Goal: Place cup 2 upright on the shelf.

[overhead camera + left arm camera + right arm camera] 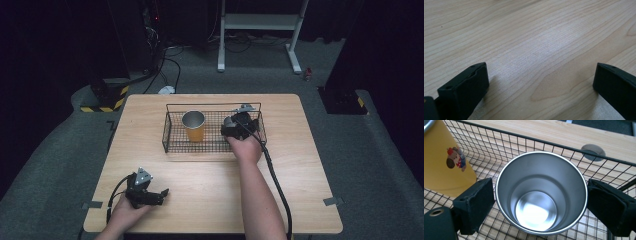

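A black wire basket (170, 142) stands at the middle of the wooden table (210, 195). A yellow cup (194, 126) with a steel inside stands upright in its left half. In the right gripper view this yellow cup (444, 160) shows a cartoon print. My right gripper (239, 126) is down in the basket's right half. Its jaws press both sides of the rim of an upright steel cup (536, 195), so the right gripper (540, 195) is shut on it. My left gripper (161, 193) rests open on the table at the front left. Bare wood lies between the jaws of the left gripper (541, 72).
The basket's far wall (549, 143) runs just behind the steel cup, and a grey round cap (593, 151) sits in the tabletop beyond it. A white desk frame (260, 22) and cables lie on the floor behind the table.
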Motion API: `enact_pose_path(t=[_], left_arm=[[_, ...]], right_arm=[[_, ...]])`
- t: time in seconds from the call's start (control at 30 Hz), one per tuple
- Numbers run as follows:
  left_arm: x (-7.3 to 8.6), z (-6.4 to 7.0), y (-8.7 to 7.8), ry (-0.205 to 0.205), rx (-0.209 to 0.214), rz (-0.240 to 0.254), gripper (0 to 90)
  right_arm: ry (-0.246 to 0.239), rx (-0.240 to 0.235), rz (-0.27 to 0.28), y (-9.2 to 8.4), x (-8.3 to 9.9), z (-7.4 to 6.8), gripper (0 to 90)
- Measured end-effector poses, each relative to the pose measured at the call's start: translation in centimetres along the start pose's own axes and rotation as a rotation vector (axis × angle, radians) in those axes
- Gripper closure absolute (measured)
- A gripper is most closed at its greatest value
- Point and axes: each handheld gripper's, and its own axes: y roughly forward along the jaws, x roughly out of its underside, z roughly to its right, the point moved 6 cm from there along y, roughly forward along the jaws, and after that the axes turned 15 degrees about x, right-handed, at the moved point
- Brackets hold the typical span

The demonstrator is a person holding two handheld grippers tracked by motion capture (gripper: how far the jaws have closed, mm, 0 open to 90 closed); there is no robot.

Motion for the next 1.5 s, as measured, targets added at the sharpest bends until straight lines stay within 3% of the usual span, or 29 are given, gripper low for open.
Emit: enact_pose_path(t=[0.5, 0.6, 0.83, 1.5], left_arm=[[0.0, 0.0, 0.0, 0.0, -0.002, -0.001, 0.6], [0.0, 0.0, 0.0, 0.002, -0.003, -0.003, 0.4], [0.0, 0.0, 0.0, 0.0, -0.003, -0.001, 0.4], [0.0, 0.0, 0.0, 0.0, -0.005, 0.001, 0.4]], right_arm=[[-0.016, -0.015, 0.063, -2.0, -0.5, 0.3, 9.0], [-0.002, -0.018, 0.08, -2.6, -0.2, 0.7, 9.0], [0.02, -0.042, 0.109, -4.1, 1.0, 1.5, 9.0], [-0.005, -0.089, 0.19, -9.5, 5.9, 3.3, 9.2]])
